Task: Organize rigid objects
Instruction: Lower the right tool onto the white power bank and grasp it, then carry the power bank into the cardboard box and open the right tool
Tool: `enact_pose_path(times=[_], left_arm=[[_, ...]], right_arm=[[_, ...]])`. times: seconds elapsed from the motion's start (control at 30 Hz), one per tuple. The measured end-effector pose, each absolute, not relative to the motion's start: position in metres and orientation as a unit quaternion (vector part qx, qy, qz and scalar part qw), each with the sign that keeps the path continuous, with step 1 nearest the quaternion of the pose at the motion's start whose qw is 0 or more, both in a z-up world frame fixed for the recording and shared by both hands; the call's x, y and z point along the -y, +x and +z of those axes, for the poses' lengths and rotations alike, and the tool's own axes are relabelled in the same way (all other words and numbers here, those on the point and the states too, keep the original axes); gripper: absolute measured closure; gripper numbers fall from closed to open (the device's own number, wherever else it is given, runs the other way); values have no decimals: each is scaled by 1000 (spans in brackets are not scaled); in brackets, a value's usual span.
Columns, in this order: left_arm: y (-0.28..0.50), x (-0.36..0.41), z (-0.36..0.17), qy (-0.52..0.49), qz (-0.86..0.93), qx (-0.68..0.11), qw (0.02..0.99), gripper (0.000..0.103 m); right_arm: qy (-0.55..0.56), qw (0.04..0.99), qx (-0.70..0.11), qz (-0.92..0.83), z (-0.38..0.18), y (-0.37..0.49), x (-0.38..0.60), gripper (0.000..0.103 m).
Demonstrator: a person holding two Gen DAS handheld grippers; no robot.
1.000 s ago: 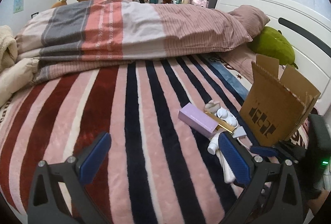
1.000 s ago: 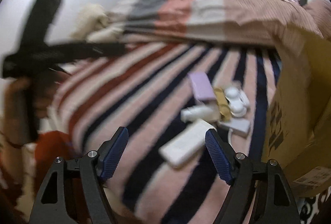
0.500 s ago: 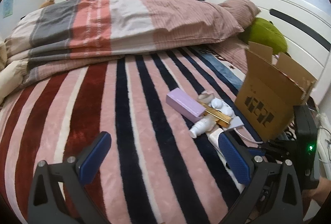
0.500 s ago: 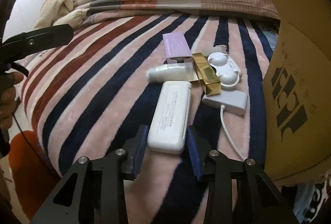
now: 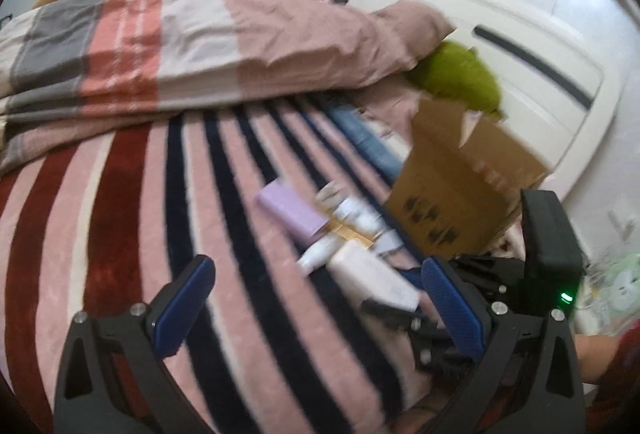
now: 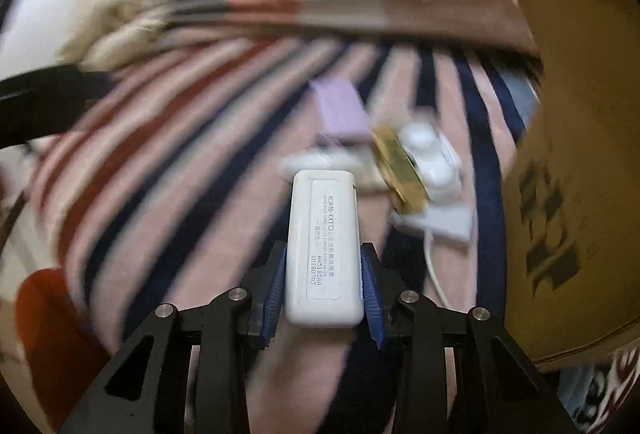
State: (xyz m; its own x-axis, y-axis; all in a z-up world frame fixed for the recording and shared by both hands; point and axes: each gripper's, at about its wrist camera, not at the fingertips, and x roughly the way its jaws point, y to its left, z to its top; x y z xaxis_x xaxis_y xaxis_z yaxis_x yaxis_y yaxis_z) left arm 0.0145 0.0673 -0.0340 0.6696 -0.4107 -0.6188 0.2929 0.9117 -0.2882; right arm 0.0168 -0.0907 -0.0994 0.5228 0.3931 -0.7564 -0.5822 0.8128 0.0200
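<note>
My right gripper (image 6: 323, 250) has its blue pads pressed on both long sides of a white flat case (image 6: 324, 234) with a printed label, and its jaws are closing. The case sits lifted a little off the striped blanket (image 6: 192, 169). Behind it lie a purple box (image 6: 340, 109), a gold box (image 6: 400, 165), a white bottle (image 6: 308, 161), a white rounded case (image 6: 432, 153) and a white adapter with a cable (image 6: 444, 222). An open cardboard box (image 6: 580, 173) stands at the right. My left gripper (image 5: 316, 264) hangs open over the blanket, left of the pile, holding nothing.
A folded quilt (image 5: 180, 45) lies across the far side of the bed. A green plush (image 5: 460, 77) rests by the white headboard (image 5: 520, 45) behind the cardboard box (image 5: 460, 193). Shelves and a teal curtain stand at the back of the room.
My right gripper went from wide open to shut around the white case and raised it from the blanket. My left gripper rose and tilted, staying open.
</note>
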Motion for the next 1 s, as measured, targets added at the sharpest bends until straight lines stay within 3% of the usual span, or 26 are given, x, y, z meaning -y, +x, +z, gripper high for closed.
enact_pose_path(times=[0.1, 0.17, 0.27, 0.33, 0.4, 0.73, 1.0], left_arm=[[23, -56, -4, -89, -230, -343, 906, 3], [32, -45, 14, -90, -254, -336, 903, 10], [54, -20, 36, -90, -288, -336, 892, 26], [72, 4, 45, -85, -313, -341, 882, 46], [90, 35, 52, -73, -346, -345, 870, 60], [170, 167, 35, -24, -386, -439, 811, 63], [185, 191, 14, -4, -361, -492, 793, 60]], right_arm=[[-102, 864, -363, 333, -52, 10, 88, 72], [-90, 868, -336, 354, -21, 10, 92, 72], [-78, 879, -303, 360, 16, 16, 109, 72], [-79, 887, -285, 355, 33, 20, 125, 72], [-81, 896, -275, 339, 45, 27, 142, 72], [-33, 894, -369, 251, 40, 97, 259, 72], [-85, 861, -452, 216, 20, 131, 270, 72]])
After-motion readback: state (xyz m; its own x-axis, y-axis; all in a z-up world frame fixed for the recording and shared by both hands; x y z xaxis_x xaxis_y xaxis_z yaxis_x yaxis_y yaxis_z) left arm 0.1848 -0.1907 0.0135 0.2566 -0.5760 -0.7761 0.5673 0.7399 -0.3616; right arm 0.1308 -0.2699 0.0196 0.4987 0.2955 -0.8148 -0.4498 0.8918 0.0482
